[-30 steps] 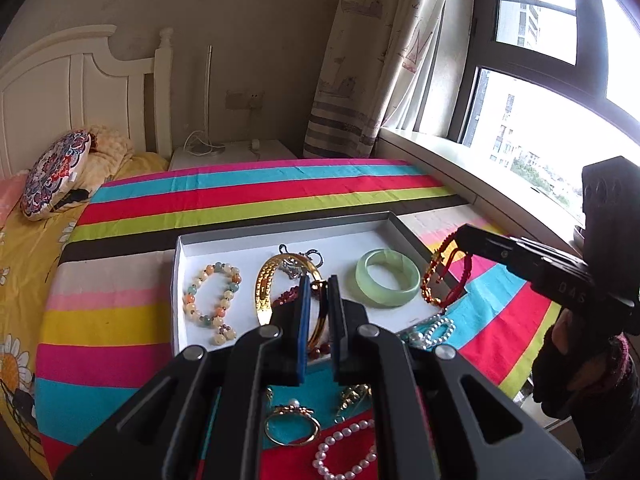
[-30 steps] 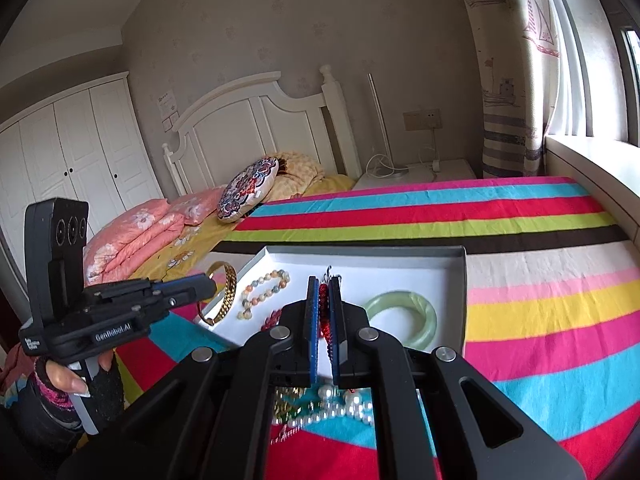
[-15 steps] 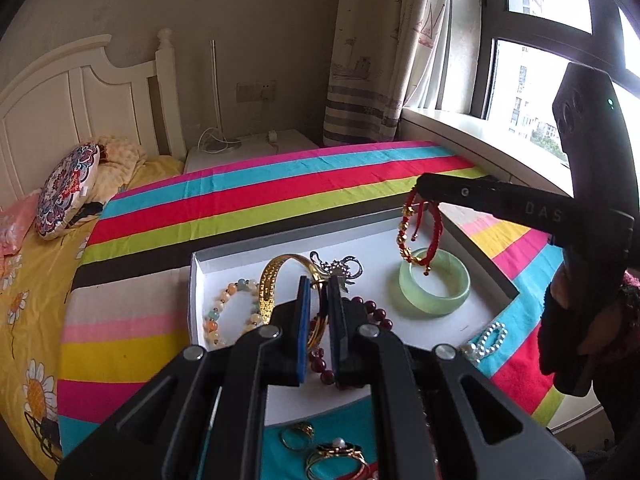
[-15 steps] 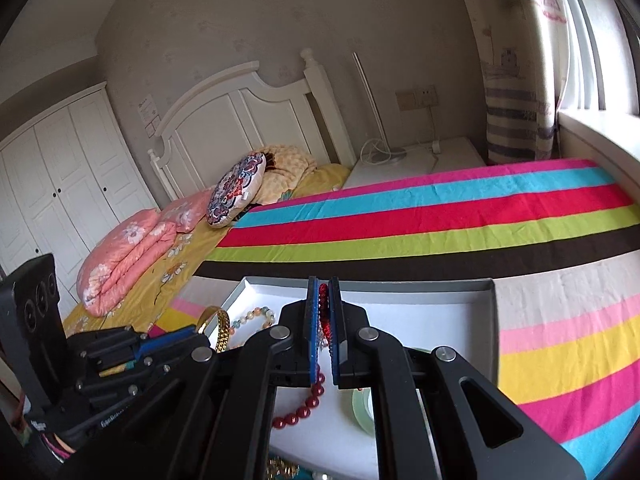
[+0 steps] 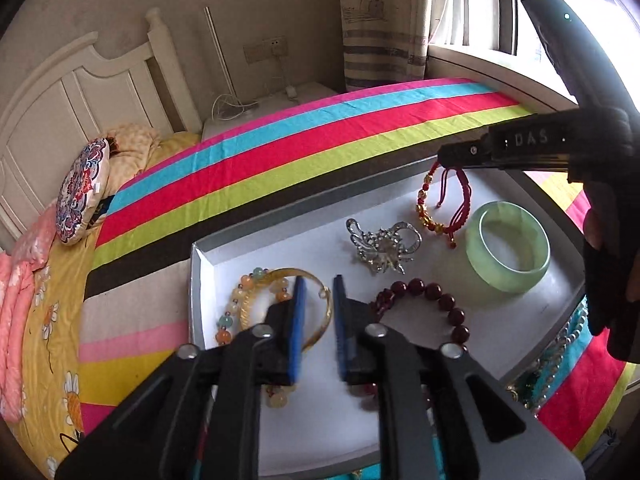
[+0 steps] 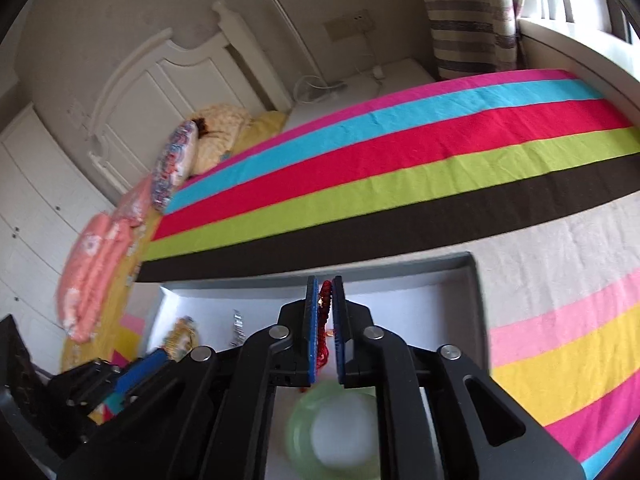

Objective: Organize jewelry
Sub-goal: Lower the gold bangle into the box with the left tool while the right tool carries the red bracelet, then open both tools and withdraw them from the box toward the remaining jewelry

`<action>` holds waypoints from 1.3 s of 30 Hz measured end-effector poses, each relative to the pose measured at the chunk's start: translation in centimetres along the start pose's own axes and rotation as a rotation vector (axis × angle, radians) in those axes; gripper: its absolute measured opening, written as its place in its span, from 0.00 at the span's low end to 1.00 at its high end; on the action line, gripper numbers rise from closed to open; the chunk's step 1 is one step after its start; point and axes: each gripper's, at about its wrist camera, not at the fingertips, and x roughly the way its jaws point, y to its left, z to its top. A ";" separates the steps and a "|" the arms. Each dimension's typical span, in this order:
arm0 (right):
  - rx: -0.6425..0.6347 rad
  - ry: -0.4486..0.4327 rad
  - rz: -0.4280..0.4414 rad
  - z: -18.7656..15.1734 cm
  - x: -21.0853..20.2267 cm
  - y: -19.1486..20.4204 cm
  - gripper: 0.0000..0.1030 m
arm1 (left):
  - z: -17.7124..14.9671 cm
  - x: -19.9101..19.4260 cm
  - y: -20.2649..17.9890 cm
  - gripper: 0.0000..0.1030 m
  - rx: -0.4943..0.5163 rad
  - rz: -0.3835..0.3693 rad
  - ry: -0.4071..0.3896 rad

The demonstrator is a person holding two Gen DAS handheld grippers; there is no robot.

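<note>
Both grippers are now hanging low over the white cardboard tray (image 5: pixel 208 280), jaws just opening: the left gripper (image 5: pixel 316 312) is standing apart around the gold bangle (image 5: pixel 320 326) lying over the pastel bead bracelet (image 5: pixel 240 292). The right gripper (image 6: pixel 325 320) is barely parted, red braided cord bracelet (image 6: pixel 325 300) between its pads, dangling just beside the pale green jade bangle (image 5: pixel 508 252); I am judging it risks snagging there, or dragging the gold one out

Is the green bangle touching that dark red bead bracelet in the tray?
Apart. The left wrist view shows bare white tray floor between the green bangle and dark red bead bracelet.
</note>
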 end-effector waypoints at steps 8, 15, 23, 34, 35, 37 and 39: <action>-0.043 -0.081 0.001 -1.0 -3.8 -0.3 0.70 | -0.5 -3.6 0.7 0.73 -0.004 0.025 -0.100; -0.150 -0.252 0.064 -3.8 -12.8 1.1 0.70 | -3.5 -11.4 3.4 0.98 -0.096 0.185 -0.295; -0.178 -0.262 -0.002 -10.5 -16.4 0.3 0.70 | -8.9 -13.2 4.2 0.98 -0.228 0.261 -0.304; -0.227 -0.039 -0.102 -17.9 -11.0 2.3 0.61 | -12.3 -9.9 5.7 0.98 -0.357 0.245 -0.283; -0.223 -0.030 -0.112 -18.0 -10.5 2.3 0.61 | -12.4 -9.6 6.1 0.98 -0.372 0.226 -0.273; -0.210 -0.017 -0.120 -18.2 -9.8 2.4 0.61 | -12.5 -9.6 6.4 0.98 -0.384 0.208 -0.281; -0.204 -0.028 -0.151 -18.3 -9.4 2.7 0.60 | -12.5 -9.2 6.4 0.98 -0.377 0.187 -0.263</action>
